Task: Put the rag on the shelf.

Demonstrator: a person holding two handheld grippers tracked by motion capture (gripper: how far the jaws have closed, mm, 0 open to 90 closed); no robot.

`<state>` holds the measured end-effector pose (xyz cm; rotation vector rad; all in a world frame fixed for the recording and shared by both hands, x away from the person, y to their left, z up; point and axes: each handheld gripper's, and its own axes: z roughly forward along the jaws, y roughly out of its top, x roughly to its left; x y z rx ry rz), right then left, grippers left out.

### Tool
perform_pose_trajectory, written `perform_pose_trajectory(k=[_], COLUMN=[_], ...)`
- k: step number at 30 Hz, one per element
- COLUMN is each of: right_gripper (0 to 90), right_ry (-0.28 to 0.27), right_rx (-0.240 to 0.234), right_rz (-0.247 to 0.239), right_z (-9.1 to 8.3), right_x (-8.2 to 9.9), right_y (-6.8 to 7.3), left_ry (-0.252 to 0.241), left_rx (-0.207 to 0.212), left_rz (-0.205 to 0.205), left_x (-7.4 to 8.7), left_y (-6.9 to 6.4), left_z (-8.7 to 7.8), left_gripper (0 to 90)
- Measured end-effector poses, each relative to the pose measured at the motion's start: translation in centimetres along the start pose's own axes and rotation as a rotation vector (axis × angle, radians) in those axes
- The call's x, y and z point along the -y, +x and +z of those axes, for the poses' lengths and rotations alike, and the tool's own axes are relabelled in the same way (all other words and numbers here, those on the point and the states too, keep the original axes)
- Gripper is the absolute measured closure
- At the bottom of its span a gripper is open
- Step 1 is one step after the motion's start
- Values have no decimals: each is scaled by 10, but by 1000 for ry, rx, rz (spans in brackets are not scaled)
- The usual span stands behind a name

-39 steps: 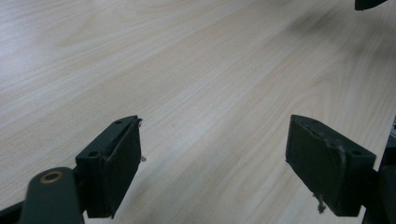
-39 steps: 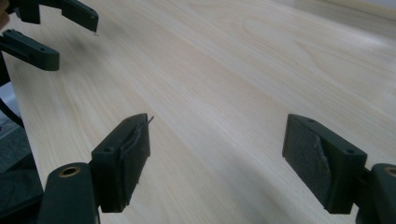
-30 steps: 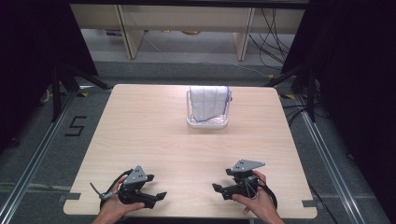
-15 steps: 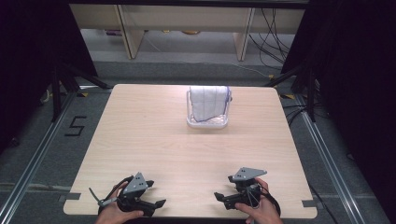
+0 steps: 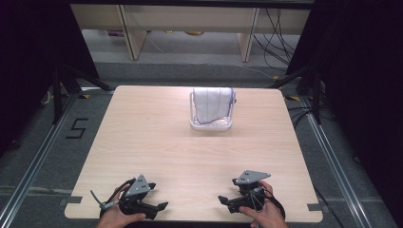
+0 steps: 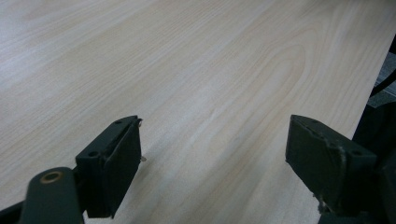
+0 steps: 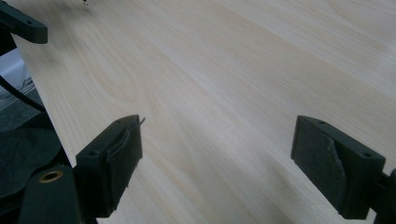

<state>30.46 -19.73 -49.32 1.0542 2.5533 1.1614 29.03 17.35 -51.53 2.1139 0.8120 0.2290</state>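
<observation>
A white wire basket [image 5: 212, 124] stands at the table's far middle with a folded white cloth [image 5: 212, 103] upright in it. My left gripper [image 5: 159, 195] rests at the near left edge of the table, jaws pointing right and wide apart. My right gripper [image 5: 227, 190] sits at the near right edge, jaws pointing left, also wide apart. In the left gripper view the left gripper [image 6: 215, 154] holds nothing over bare wood. The right gripper [image 7: 217, 154] in the right gripper view is likewise open over bare wood.
The light wooden table [image 5: 157, 142] has rounded corners. A dark floor with metal rails [image 5: 33, 161] surrounds it, and desk legs and cables lie beyond the far edge. A black jaw of the other gripper [image 7: 23, 25] shows at the right gripper view's top left.
Both hands have drawn the grippers back toward the near edge of the table. The basket and cloth have not moved.
</observation>
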Motion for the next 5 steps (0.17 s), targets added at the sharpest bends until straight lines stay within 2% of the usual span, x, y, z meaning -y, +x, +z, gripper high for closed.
perform_pose_trajectory(k=[3,4,5], right_gripper=[174,174,174], right_ry=[8,12,14], right_rx=[-7,-2,-2], right_rz=[-3,1,-4], right_z=[0,1,1], right_x=[0,0,0], right_y=[1,1,1], left_ry=[4,20,2], left_rx=[-6,-8,1], left_rz=[6,31,21], left_x=[0,0,1], left_y=[0,2,0], left_z=[0,0,2], left_gripper=[181,181,181])
